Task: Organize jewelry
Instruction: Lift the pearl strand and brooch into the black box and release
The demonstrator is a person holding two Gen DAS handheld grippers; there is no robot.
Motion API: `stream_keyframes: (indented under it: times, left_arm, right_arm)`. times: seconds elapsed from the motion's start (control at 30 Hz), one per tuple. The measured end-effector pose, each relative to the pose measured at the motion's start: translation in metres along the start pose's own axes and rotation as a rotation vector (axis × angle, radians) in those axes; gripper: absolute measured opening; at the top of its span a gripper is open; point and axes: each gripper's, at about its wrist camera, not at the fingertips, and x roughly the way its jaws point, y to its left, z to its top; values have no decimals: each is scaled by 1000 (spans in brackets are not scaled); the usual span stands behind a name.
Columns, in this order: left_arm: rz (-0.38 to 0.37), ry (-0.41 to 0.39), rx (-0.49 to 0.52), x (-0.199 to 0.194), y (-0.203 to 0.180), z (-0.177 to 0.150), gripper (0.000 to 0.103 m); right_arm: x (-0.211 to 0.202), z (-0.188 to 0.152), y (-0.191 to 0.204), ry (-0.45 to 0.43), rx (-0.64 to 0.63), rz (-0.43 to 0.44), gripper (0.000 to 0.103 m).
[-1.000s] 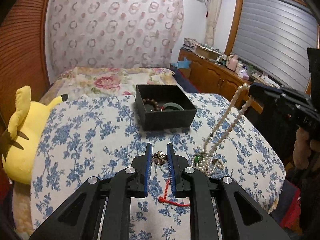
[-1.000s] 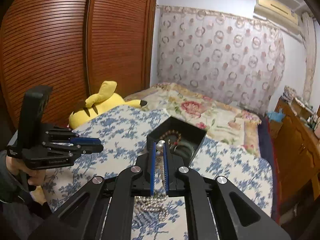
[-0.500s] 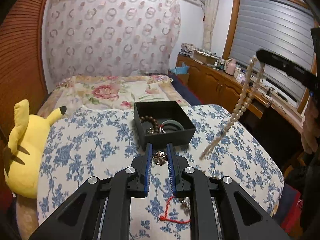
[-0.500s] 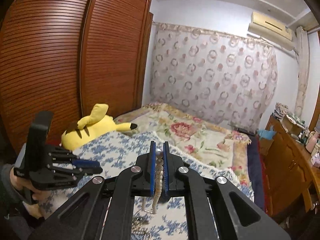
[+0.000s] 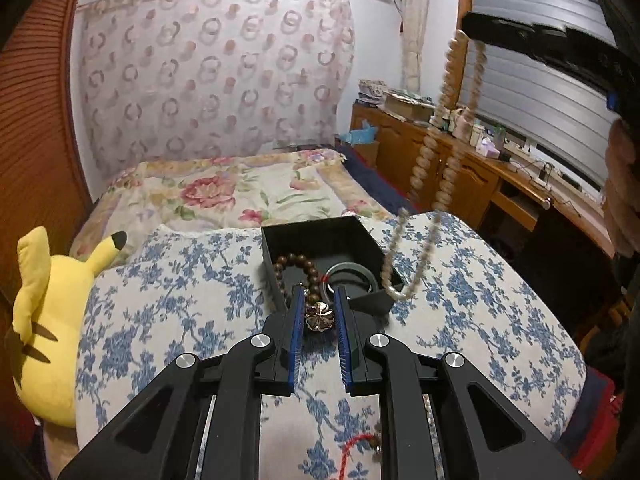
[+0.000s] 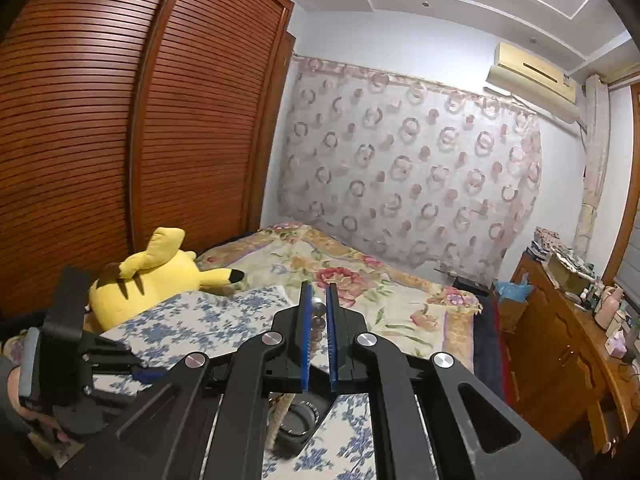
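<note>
My left gripper (image 5: pixel 319 303) is shut on a small metal flower charm (image 5: pixel 319 315) with a red cord (image 5: pixel 352 450) trailing below, just at the near wall of the open black box (image 5: pixel 276 256). The box holds a brown bead bracelet (image 5: pixel 298 266) and a green bangle (image 5: pixel 352 276). My right gripper (image 6: pixel 317 300) is shut on a long pearl necklace (image 5: pixel 436 152), held high at upper right in the left wrist view; its loop hangs down to the box's right near corner. In the right wrist view the pearls (image 6: pixel 318 312) sit between the fingers and the box (image 6: pixel 298 420) lies below.
A blue-flowered cushion (image 5: pixel 160 304) bears the box on a bed with a floral quilt (image 5: pixel 224 192). A yellow plush toy (image 5: pixel 44 320) lies at the left. A wooden wardrobe (image 6: pixel 120 120) stands left and a wooden dresser (image 5: pixel 460 168) with clutter stands right.
My right gripper has lifted the pearl necklace clear of the cushion, and it now hangs by the box. My left gripper has moved forward with the charm to the box's near wall.
</note>
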Motion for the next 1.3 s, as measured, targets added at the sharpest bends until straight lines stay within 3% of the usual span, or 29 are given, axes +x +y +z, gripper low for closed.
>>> stream_keyframes:
  times: [0.3, 0.63, 1.07, 1.17, 1.3]
  left_arm:
    - [8, 25, 6, 31, 5, 14, 14]
    - [4, 61, -36, 70, 17, 23, 14]
    - [-20, 77, -28, 87, 10, 32, 14]
    - [-20, 78, -22, 89, 9, 34, 14]
    - [-16, 72, -20, 89, 8, 36, 14]
  right_arm:
    - [58, -3, -11, 56, -4, -43, 8]
    - [117, -52, -24, 183, 17, -49, 8]
    - [127, -82, -17, 253, 75, 53, 10]
    - [121, -81, -17, 246, 73, 53, 25]
    - [109, -81, -17, 232, 77, 67, 25]
